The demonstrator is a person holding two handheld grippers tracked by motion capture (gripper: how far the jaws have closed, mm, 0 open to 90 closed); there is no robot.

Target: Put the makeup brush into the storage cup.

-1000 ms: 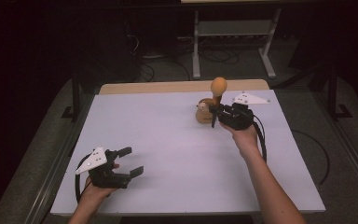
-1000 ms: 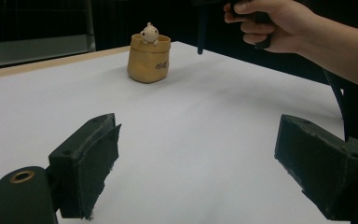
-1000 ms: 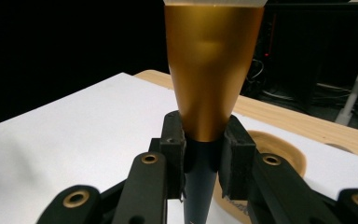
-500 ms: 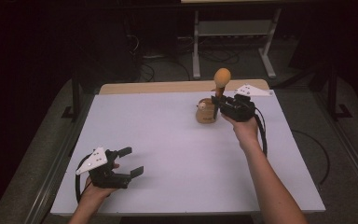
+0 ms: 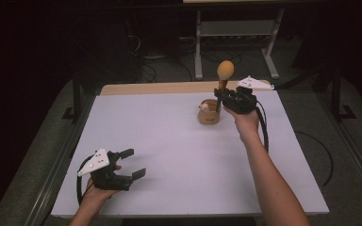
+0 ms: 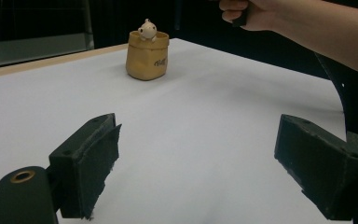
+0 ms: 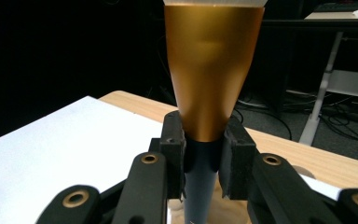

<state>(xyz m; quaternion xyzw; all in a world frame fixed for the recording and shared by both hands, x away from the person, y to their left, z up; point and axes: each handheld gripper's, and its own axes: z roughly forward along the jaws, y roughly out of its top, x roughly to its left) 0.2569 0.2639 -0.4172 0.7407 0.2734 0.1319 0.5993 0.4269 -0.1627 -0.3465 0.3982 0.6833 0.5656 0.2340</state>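
Spatula (image 5: 224, 75), orange-headed with a dark handle, stands upright in the right gripper (image 5: 222, 94) in the high view, its head well above the small tan holder (image 5: 209, 113) that sits just beside and below the closed jaws; compared with a second ago the hand has carried it a little farther from the person and slightly higher, so I judge the utensil is being lifted clear of the holder rather than set down. The left gripper (image 5: 134, 164) rests near the table's (image 5: 169, 141) near edge, jaws spread with nothing between them, well apart from the work, unmoved. In the left gripper view, both black pads (image 6: 98, 163) stand wide apart over bare white surface, and the holder (image 6: 147, 58), with a little pale figure (image 6: 147, 30) peeking from its top, sits far ahead of them. In the right gripper view, the jaws clamp the dark handle (image 7: 200, 182) right below the flaring orange head (image 7: 212, 70), a firm grip for carrying on.
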